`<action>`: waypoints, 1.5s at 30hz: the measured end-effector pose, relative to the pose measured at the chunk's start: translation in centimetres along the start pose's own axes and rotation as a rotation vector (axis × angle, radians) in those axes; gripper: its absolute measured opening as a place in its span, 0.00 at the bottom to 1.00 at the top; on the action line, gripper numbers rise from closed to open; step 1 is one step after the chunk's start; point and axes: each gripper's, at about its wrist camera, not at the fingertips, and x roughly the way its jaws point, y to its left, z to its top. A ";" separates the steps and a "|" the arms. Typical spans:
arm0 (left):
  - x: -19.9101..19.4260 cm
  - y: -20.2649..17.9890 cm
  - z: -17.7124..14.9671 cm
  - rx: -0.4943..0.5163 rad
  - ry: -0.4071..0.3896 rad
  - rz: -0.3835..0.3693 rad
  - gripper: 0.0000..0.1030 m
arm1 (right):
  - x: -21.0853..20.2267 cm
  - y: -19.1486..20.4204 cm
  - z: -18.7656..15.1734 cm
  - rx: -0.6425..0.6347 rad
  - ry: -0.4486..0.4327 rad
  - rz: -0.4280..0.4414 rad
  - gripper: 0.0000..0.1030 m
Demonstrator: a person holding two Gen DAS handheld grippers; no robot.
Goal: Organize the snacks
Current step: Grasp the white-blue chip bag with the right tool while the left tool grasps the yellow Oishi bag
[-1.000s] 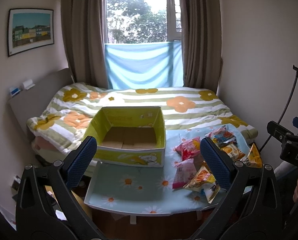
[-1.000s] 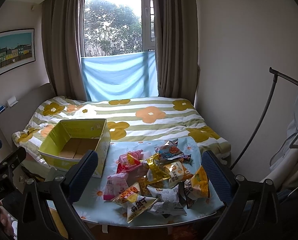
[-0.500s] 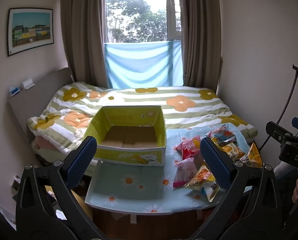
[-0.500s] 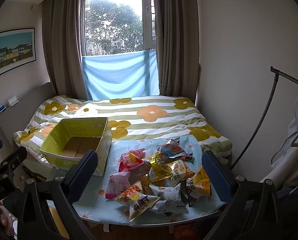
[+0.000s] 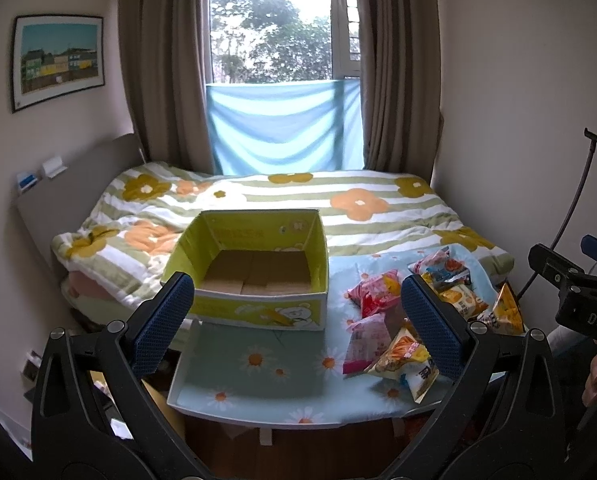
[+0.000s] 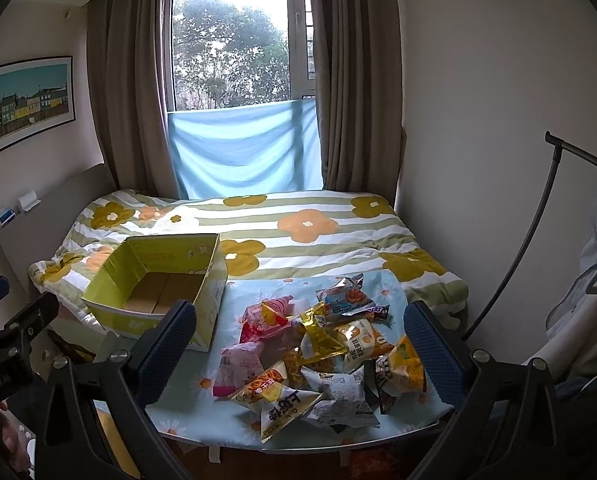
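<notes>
An empty yellow-green cardboard box [image 5: 258, 280] [image 6: 158, 280] stands open on the left half of a small table with a daisy-print cloth [image 5: 258, 364] [image 6: 202, 420]. A heap of several snack bags [image 6: 318, 356] [image 5: 402, 320] lies on the table's right half. My left gripper [image 5: 298, 320] hangs open in front of the table, facing the box, holding nothing. My right gripper [image 6: 298, 344] is open too, held back from the snack heap and above the table's near edge. Each gripper shows at the edge of the other's view.
A bed with a striped floral quilt [image 5: 298, 200] [image 6: 298, 232] lies right behind the table. Curtains and a window with a blue cloth [image 5: 282, 128] are at the back. A dark curved stand [image 6: 538, 240] rises at the right wall.
Both views have shifted slightly; the table, box and snacks sit a little higher and closer in the frames. Both grippers stay open and empty.
</notes>
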 end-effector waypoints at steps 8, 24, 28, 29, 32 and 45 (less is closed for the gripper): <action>2.1 -1.1 0.3 0.043 0.059 -0.046 0.99 | 0.9 -1.8 -0.8 0.023 0.013 -0.008 1.00; 12.9 -9.9 -7.9 0.240 0.303 -0.320 0.99 | 10.0 -8.2 -7.9 0.122 0.304 -0.001 1.00; 14.9 -13.1 -11.1 0.313 0.377 -0.334 0.99 | 13.4 -9.3 -9.8 0.139 0.406 0.057 1.00; 15.4 -14.0 -11.8 0.333 0.391 -0.329 0.99 | 14.4 -9.6 -10.2 0.142 0.437 0.077 1.00; 16.3 -16.0 -13.4 0.386 0.408 -0.329 0.99 | 16.7 -10.0 -11.3 0.142 0.494 0.131 1.00; 21.1 -20.3 -17.6 0.608 0.420 -0.246 0.99 | 22.9 -10.4 -13.8 0.176 0.650 0.276 0.94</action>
